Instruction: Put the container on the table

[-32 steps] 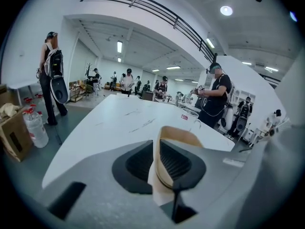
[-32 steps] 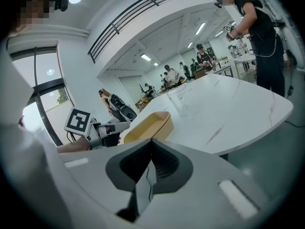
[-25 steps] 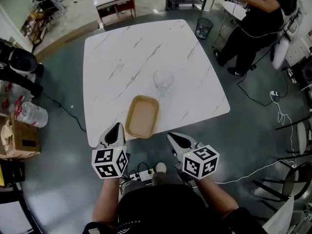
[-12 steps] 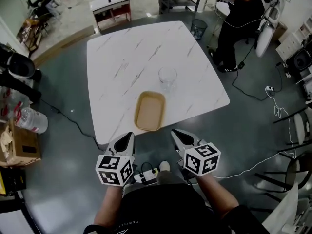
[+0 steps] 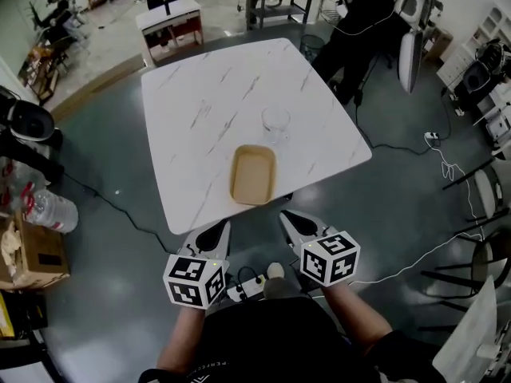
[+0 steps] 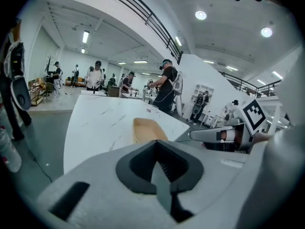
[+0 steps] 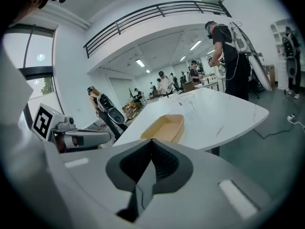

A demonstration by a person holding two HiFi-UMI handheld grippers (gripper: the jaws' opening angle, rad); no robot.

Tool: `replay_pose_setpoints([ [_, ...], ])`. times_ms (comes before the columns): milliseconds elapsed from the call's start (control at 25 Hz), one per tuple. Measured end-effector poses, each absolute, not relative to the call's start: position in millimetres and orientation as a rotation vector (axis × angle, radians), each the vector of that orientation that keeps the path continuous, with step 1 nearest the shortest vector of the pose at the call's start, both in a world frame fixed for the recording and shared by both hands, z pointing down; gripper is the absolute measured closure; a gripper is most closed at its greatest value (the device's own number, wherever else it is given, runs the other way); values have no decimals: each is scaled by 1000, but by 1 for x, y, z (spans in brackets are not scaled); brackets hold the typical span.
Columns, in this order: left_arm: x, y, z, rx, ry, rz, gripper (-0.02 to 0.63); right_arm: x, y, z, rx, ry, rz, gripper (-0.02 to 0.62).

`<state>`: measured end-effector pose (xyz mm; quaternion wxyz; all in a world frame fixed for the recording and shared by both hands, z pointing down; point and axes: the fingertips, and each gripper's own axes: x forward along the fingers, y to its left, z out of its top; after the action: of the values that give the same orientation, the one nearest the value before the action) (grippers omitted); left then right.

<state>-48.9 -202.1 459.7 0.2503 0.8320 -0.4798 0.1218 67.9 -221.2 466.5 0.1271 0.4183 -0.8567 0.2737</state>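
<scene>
We find the container (image 5: 253, 174), a shallow tan tray with rounded corners, lying flat on the white marble-patterned table (image 5: 200, 110). It sits toward the near edge, its long side running away from us. Nothing shows inside it. A clear glass (image 5: 275, 120) stands upright just beyond the container's far end, a small gap between the two.

The left gripper (image 5: 214, 234) is held off the table, over the grey floor, just short of the near edge. In the left gripper view its jaws are pressed together with nothing between them, and the container (image 6: 145, 129) shows ahead on the table (image 6: 95, 123), well apart from them. The glass (image 6: 151, 109) appears behind it.

The right gripper (image 5: 297, 223) is likewise off the table, beside the near edge and level with the left one. In the right gripper view its jaws are closed on each other and empty. The container (image 7: 164, 128) lies ahead of them on the table (image 7: 224, 113), untouched.

On the floor to the left we note a cardboard box (image 5: 32, 250) and a plastic bottle (image 5: 52, 210). A person in dark clothing (image 5: 359, 14) stands beyond the table's far right corner.
</scene>
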Motion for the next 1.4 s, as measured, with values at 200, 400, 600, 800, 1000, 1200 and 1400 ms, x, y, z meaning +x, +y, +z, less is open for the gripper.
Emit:
replay_pose_setpoints([
  [200, -57, -187, 459, 2283, -1257, 337, 611, 57, -208, 463, 1248, -2497, 833, 594],
  [400, -60, -177, 460, 2297, -1205, 349, 611, 50, -197, 458, 1275, -2492, 819, 595],
  [600, -63, -169, 465, 2309, -1163, 374, 611, 43, -185, 461, 1295, -2476, 815, 595],
  [800, -62, -166, 467, 2318, -1131, 393, 611, 41, -181, 460, 1312, -2468, 825, 595],
  [1000, -60, -162, 473, 2319, -1111, 421, 611, 43, -176, 465, 1323, -2456, 838, 595],
  [1200, -62, -164, 471, 2317, -1112, 423, 611, 43, -179, 465, 1323, -2454, 841, 595],
  [1400, -62, -164, 473, 2304, -1122, 428, 611, 46, -186, 461, 1321, -2464, 780, 595],
])
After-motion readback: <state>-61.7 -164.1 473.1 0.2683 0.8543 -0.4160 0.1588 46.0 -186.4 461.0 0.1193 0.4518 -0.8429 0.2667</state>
